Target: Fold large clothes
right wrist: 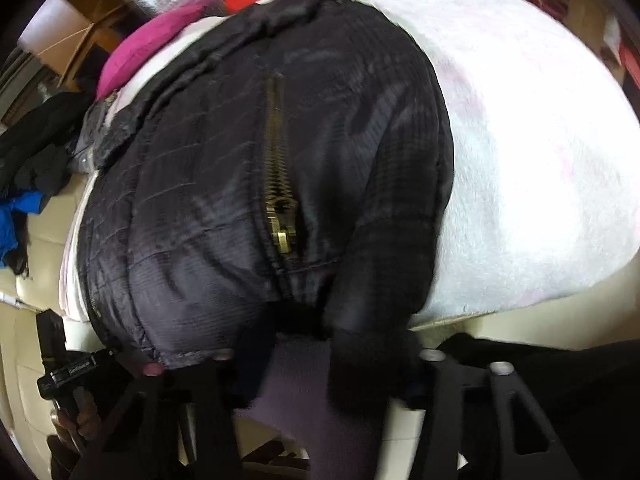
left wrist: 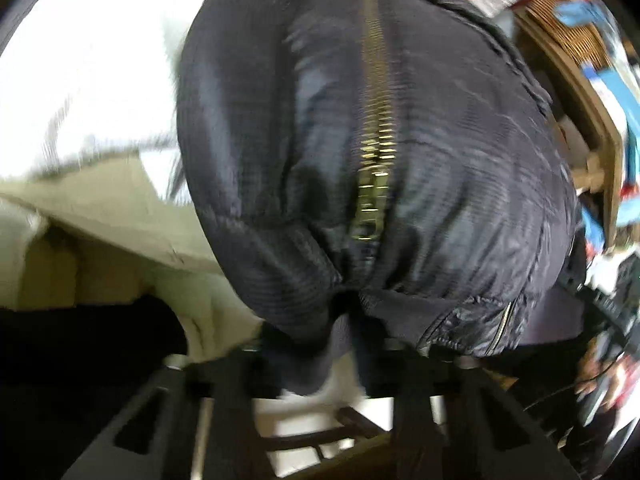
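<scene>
The dark quilted jacket [left wrist: 400,152] filled the middle of both views, lying on a white fleecy blanket [right wrist: 540,152], with its brass zipper [left wrist: 376,168] running from the upper centre down to the lower centre of the frame. I judge that the step in hand was gripping the hem before a fold: both tools were at the near edge of the garment.

In the left wrist view, the left gripper [left wrist: 344,344] had the hem bunched between its 2 fingers at the bottom centre, so it seemed to pinch the cloth. In the right wrist view, the right gripper [right wrist: 320,364] had the ribbed hem and a dark cuff [right wrist: 372,360] lying between its fingers; they seemed pressed on this fabric, though blur hid the tips.

The next move probably called for lifting both corners together and carrying the hem toward the collar, keeping the zipper straight.

Only the right view showed the magenta cloth [right wrist: 152,52] at the upper left and the other tool's handle at the lower left. Only the left view showed the wooden shelf [left wrist: 576,92] at the upper right.
</scene>
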Motion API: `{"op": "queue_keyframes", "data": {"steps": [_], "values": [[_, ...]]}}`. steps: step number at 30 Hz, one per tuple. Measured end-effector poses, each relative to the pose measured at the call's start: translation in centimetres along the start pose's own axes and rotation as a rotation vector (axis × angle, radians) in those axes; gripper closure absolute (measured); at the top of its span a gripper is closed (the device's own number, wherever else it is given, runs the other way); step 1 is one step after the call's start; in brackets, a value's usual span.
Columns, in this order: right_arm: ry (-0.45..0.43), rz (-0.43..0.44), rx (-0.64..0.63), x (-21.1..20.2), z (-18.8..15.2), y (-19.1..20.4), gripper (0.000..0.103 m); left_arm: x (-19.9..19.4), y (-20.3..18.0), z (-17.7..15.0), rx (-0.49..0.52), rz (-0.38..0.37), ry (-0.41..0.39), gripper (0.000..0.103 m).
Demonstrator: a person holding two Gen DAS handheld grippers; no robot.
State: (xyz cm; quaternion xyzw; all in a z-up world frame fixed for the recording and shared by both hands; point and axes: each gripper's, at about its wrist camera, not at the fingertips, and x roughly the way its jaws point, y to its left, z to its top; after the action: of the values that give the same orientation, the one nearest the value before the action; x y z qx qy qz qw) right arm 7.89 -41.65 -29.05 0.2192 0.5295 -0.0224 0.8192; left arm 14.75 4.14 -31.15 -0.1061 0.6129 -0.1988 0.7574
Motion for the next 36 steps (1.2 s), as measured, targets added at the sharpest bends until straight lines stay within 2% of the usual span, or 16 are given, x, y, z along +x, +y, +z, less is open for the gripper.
{"op": "queue_keyframes", "data": {"steps": [2, 4, 9, 12, 16, 20, 23, 24, 29, 36], "values": [[-0.020, -0.008, -0.032, -1.0, -0.2, 0.5, 0.081, -0.9, -0.6, -0.2, 0.026, 0.000, -0.023, 0.094], [-0.041, -0.008, -0.050, -2.3, -0.1, 0.8, 0.084, -2.3, -0.9, -0.2, 0.039, -0.020, -0.042, 0.094], [-0.123, 0.078, -0.096, -6.5, 0.4, 2.0, 0.085, -7.9, -2.7, 0.8, 0.113, -0.105, -0.128, 0.095], [-0.178, 0.132, -0.120, -8.5, 1.8, 2.9, 0.086, -11.8, -4.4, 2.2, 0.165, -0.170, -0.220, 0.095], [-0.276, 0.188, -0.148, -11.1, 4.1, 4.0, 0.086, -15.6, -6.3, 5.4, 0.217, -0.198, -0.321, 0.095], [-0.364, 0.203, -0.159, -13.1, 6.3, 4.5, 0.086, -16.9, -7.3, 9.0, 0.240, -0.206, -0.380, 0.094], [-0.418, 0.201, -0.154, -14.0, 9.5, 4.9, 0.086, -18.3, -7.1, 12.4, 0.241, -0.191, -0.423, 0.094], [-0.434, 0.197, -0.153, -12.7, 11.1, 6.7, 0.086, -18.7, -7.2, 13.2, 0.239, -0.185, -0.435, 0.094], [-0.512, 0.192, -0.133, -12.4, 18.0, 8.6, 0.086, -19.0, -7.2, 21.0, 0.194, -0.182, -0.486, 0.094], [-0.584, 0.186, -0.047, -8.3, 29.0, 10.5, 0.086, -15.7, -6.4, 32.3, 0.091, -0.136, -0.570, 0.094]]}}
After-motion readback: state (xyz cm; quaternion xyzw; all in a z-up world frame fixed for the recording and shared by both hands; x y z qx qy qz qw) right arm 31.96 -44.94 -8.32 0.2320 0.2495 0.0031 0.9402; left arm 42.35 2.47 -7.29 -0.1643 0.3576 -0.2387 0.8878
